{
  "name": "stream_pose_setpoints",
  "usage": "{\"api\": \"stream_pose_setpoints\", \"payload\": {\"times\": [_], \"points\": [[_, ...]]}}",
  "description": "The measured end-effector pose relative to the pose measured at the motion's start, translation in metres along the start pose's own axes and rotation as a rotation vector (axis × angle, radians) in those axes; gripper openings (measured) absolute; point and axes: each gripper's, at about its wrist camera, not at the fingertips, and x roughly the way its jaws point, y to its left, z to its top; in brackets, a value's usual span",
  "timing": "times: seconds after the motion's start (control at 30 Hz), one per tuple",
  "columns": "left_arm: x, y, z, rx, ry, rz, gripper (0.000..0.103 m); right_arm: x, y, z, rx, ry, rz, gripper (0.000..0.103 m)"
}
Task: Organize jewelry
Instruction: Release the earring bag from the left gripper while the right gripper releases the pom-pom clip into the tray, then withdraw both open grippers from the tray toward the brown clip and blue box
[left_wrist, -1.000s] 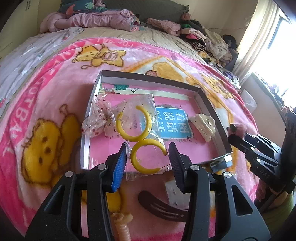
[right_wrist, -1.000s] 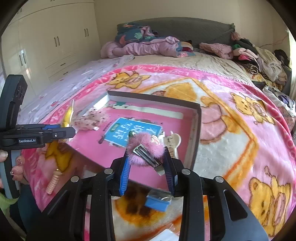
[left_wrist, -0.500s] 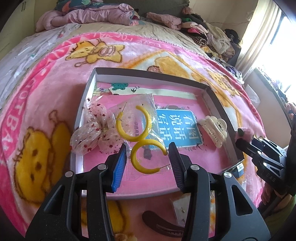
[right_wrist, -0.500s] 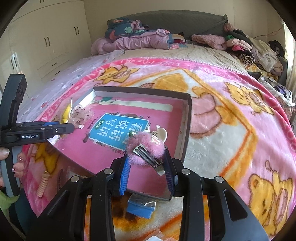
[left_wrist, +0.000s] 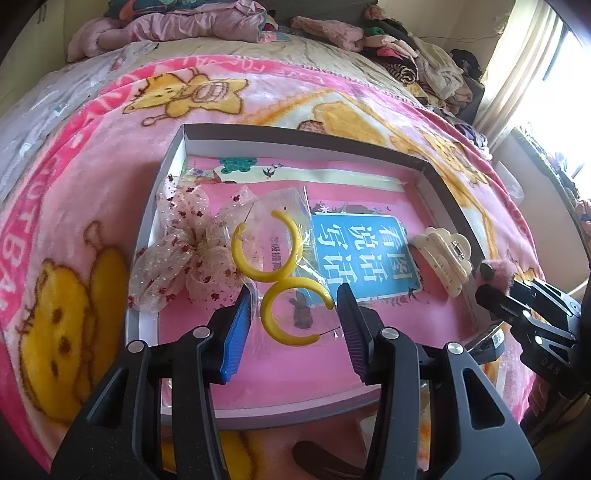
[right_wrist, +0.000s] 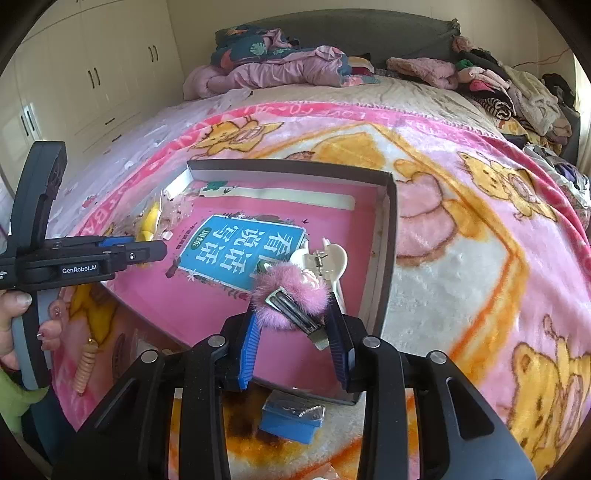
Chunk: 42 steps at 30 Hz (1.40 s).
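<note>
Pink fleece blanket (left_wrist: 92, 155) covers the bed and carries a shallow grey tray (left_wrist: 295, 134) with a pink floor. Left to right inside the tray, left wrist view: a sheer dotted bow (left_wrist: 181, 254) against the left wall; a clear bag of yellow hoop earrings (left_wrist: 280, 266), partly over the bow's right edge; a blue label (left_wrist: 362, 254) with white characters; a cream claw clip (left_wrist: 443, 258) near the right wall.

The left hand-held gripper (left_wrist: 293, 325) is spread, its fingers either side of the lower hoop; whether a pad touches the bag cannot be told. The right hand-held gripper (right_wrist: 293, 332) is pinching a pink fluffy hair clip (right_wrist: 291, 295) by its fur, the metal clasp angled down towards the right finger. It sits over the tray's near right corner, just in front of the claw clip (right_wrist: 325, 258). Outside the tray on the blanket lie a small blue box (right_wrist: 291, 417) and a peach coil tie (right_wrist: 85, 365).

Risks, as judged: the grip is on soft fur, so the hair clip may rotate or slip and drop outside the tray wall. Released close in, it may land on the claw clip. The bag is thin and slick; a closing left gripper could drag it and the bow along
</note>
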Motion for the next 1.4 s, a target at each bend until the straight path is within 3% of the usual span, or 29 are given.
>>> {"api": "stream_pose_setpoints", "payload": {"times": [0.17,0.47,0.87,1.13,1.4], "points": [[-0.006,0.0,-0.001,0.006,-0.006,-0.006,0.052,0.004,0.001,0.0,0.006,0.011,0.001,0.032],[-0.023,-0.002,-0.009,0.017,-0.025,-0.005,0.06,0.007,-0.002,-0.003,0.028,0.028,-0.002,0.035],[-0.045,0.0,-0.017,-0.009,-0.059,0.003,0.065,-0.014,0.002,-0.002,0.026,-0.019,-0.014,0.051],[-0.061,0.001,-0.022,-0.027,-0.083,0.02,0.082,-0.035,0.0,-0.003,0.047,-0.062,-0.029,0.069],[-0.078,0.0,-0.03,-0.036,-0.107,0.028,0.085,-0.054,0.003,-0.006,0.049,-0.095,-0.041,0.073]]}}
